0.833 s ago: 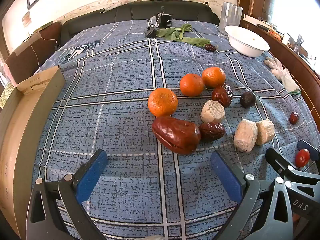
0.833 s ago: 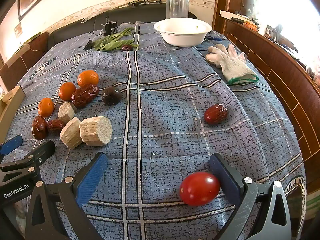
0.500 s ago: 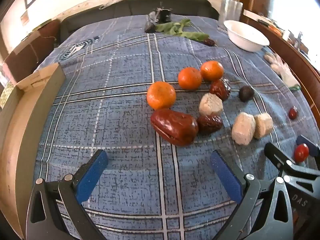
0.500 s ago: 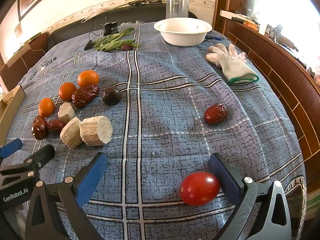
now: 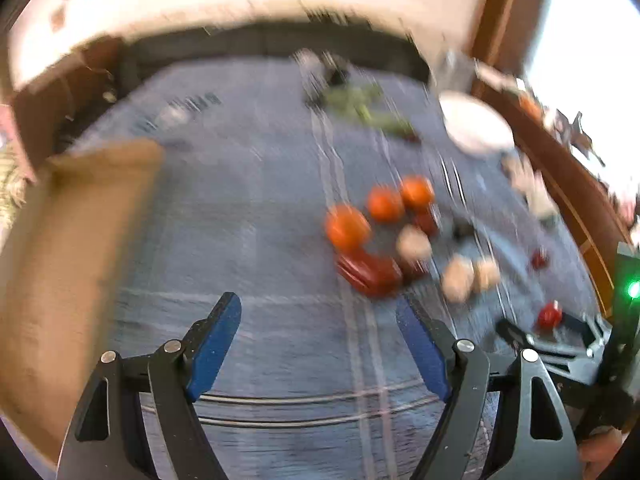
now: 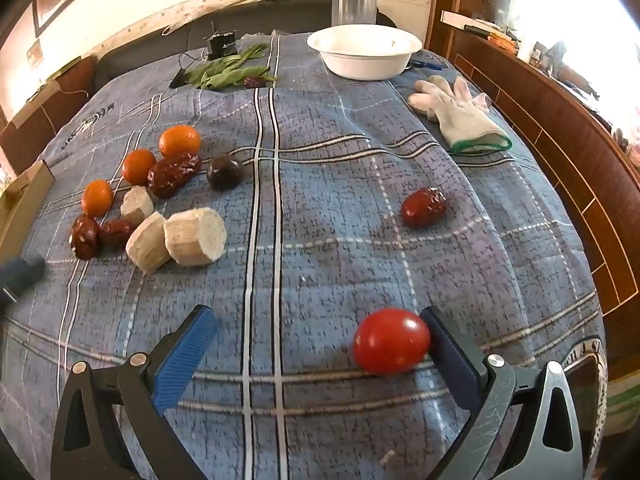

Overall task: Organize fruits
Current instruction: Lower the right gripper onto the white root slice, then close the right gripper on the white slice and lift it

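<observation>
- Right hand-held gripper (image 6: 316, 340), black-framed with blue pads, is spread wide and low over the blue plaid cloth (image 6: 320, 200), gripping nothing; its right pad (image 6: 448, 344) touches the glossy red cherry tomato (image 6: 391, 341), while the left pad stands well apart from it.
- Left hand-held gripper (image 5: 318, 342), the same make, is likewise released and empty, hovering over bare cloth short of the fruit pile.
- Since half a second ago the left wrist view has smeared into blur and the pile sits farther up and to the right between its fingers, so that hand is swinging fast; the tan cardboard box (image 5: 60, 240) now fills more of its left side.
- In the right view hardly anything has shifted: tomato, pads and cloth lines sit as they did, so the grasp on the tomato looks not yet begun.
- My reading: the tomato is the next fruit to gather, and the wide jaws still have to close across it.
- It lies near the front cloth edge, well apart from the three orange mandarins (image 6: 138, 166), the wrinkled dark red dates (image 6: 174, 174) and the pale cut cylinders (image 6: 194, 232).
- Egg-shaped, its long axis runs roughly left to right, tipped slightly, about in line with the closing direction; which end bears the stem I cannot tell.
</observation>
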{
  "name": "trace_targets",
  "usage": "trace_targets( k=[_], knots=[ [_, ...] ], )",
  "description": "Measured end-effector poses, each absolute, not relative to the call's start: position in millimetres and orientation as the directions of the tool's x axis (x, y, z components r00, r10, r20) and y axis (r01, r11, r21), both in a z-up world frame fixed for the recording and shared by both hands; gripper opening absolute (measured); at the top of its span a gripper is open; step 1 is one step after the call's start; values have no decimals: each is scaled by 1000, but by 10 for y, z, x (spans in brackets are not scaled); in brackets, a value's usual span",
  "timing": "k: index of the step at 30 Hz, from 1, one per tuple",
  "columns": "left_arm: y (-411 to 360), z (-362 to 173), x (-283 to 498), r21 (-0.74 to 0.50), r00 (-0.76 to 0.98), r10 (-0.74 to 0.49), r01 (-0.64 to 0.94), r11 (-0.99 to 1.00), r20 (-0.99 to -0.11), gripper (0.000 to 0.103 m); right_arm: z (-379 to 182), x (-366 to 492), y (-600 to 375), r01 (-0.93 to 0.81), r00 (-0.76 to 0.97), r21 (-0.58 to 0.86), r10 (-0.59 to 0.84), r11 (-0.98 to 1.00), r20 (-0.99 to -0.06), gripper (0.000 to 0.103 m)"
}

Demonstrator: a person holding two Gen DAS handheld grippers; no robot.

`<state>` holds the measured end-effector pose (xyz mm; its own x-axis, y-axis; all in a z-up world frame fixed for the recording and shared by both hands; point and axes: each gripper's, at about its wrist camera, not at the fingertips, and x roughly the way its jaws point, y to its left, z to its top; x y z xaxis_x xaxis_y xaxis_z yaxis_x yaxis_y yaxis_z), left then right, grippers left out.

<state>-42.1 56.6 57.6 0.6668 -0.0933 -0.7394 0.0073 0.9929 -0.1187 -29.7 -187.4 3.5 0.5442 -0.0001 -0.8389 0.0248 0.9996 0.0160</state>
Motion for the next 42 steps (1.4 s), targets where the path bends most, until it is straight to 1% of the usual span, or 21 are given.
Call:
trace_targets(
  k=[5,6,7,9,10,12,16,20,22,24,25,27,29,30,32,34,36,37,39,41,42],
  knots=[
    [957,1139,-812,-41,836,87,-129,991,-542,80,320,-562,-1992,57,651,41,-7,998,-759,103],
    [1005,1207,-838,-36,847,104,-144,989,-522,82,403,-631,-2017,67,681,40,-17,997,-732,103],
    [1059,1289,-831,-32,857,125,-162,986,-501,84,464,-671,-2034,72,699,40,-22,997,-715,103],
    [1141,1402,-893,-32,876,142,-176,984,-460,97,616,-774,-2060,78,737,41,-30,996,-675,103],
    [1158,1426,-890,-32,879,141,-175,984,-456,98,685,-836,-2066,84,758,33,-42,996,-651,103],
    [1189,1433,-904,-34,879,138,-172,985,-457,99,783,-918,-2049,86,781,14,-58,996,-622,103],
    [1132,1292,-859,-33,857,104,-140,990,-504,99,859,-1003,-1923,54,806,-15,-52,998,-589,102],
    [989,1133,-830,0,832,116,-137,991,-543,99,792,-921,-1788,4,789,0,-3,1000,-614,99],
    [999,1082,-822,-1,826,113,-136,991,-552,99,741,-821,-1717,-30,768,13,31,999,-640,88],
    [1036,1058,-811,-35,822,84,-125,992,-563,99,703,-690,-1632,-61,747,18,58,998,-662,83],
    [1053,1059,-809,-48,821,70,-118,992,-567,99,672,-601,-1603,-72,738,25,70,997,-672,77],
    [1068,1062,-806,-58,820,58,-110,992,-570,99,592,-407,-1571,-75,710,35,78,997,-699,68],
    [1081,1051,-813,-56,819,56,-108,993,-572,99,450,-171,-1586,-58,667,61,84,996,-740,62],
    [1092,1048,-811,-56,817,57,-108,993,-573,99,373,-58,-1586,-49,642,80,93,996,-761,56],
    [1125,1035,-790,-59,812,58,-113,992,-581,99,304,55,-1617,-46,633,164,156,985,-759,55],
    [1170,1012,-757,-73,803,53,-119,990,-593,99,306,106,-1546,-75,602,210,212,975,-770,55],
    [1194,990,-731,-87,796,42,-118,989,-603,99,289,96,-1383,-168,535,287,332,943,-777,57],
    [1199,974,-718,-94,793,35,-115,989,-609,99,298,66,-1325,-212,508,323,386,922,-770,56],
    [1203,940,-686,-103,784,19,-106,989,-620,99,376,-37,-1324,-289,477,410,501,865,-722,55],
    [1193,895,-650,-112,775,5,-98,989,-632,99,454,-100,-1428,-277,508,427,509,861,-695,56],
    [1186,869,-631,-118,770,-3,-94,989,-638,99,485,-128,-1486,-259,535,404,479,877,-697,56]
  ],
)
